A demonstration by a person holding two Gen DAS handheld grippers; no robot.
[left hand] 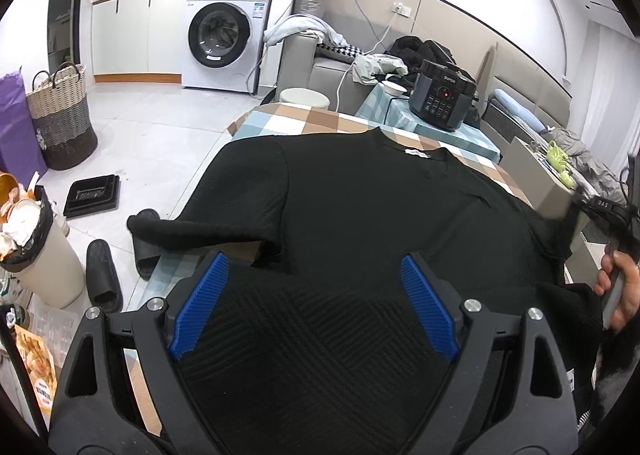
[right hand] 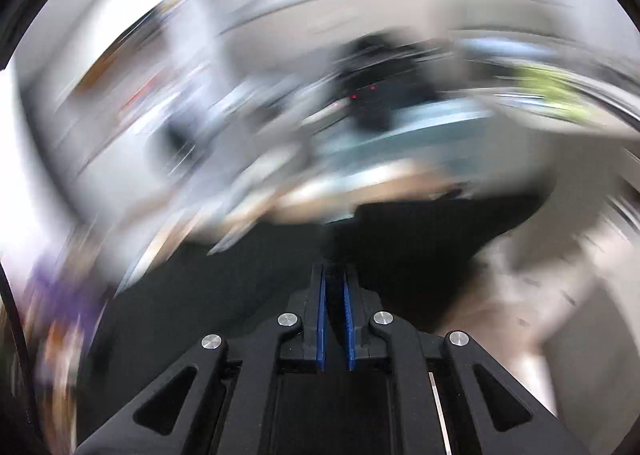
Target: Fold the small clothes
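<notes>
One black knitted short-sleeved top (left hand: 360,207) lies flat on my checked bench (left hand: 320,121), one sleeve overhanging its left edge. My left tool (left hand: 314,307) gapes empty above the hem; my right tool (right hand: 335,275) pinches black cloth.

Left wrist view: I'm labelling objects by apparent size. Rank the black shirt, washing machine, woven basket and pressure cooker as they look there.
1. Black shirt, though it lies nearest the camera.
2. Washing machine.
3. Woven basket and pressure cooker look alike; not ranked.
</notes>
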